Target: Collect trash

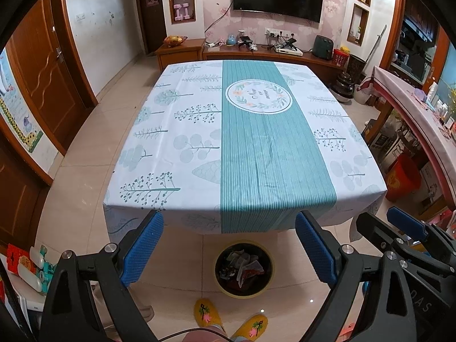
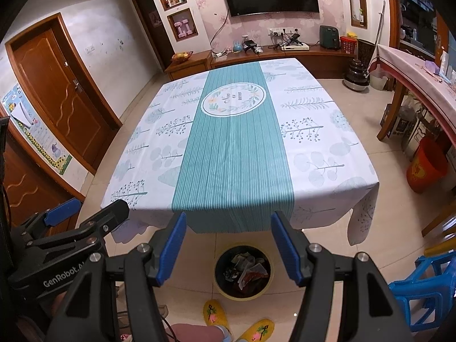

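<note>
Both your left tool (image 1: 229,245) and right tool (image 2: 228,248) hang spread and empty, with the trash bin (image 2: 242,275) at six o'clock under the surface (image 2: 327,131) edge, equally near each.

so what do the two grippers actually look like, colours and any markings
Both are black plastic two-finger frames with silver round bolts at the joints and blue textured rubber pads inside each finger. The left gripper shows white "GenRobot.AI" lettering on its body in the right wrist view; the right gripper matches it.

Teal-striped, leaf-printed white tablecloth (image 1: 199,131)
</note>
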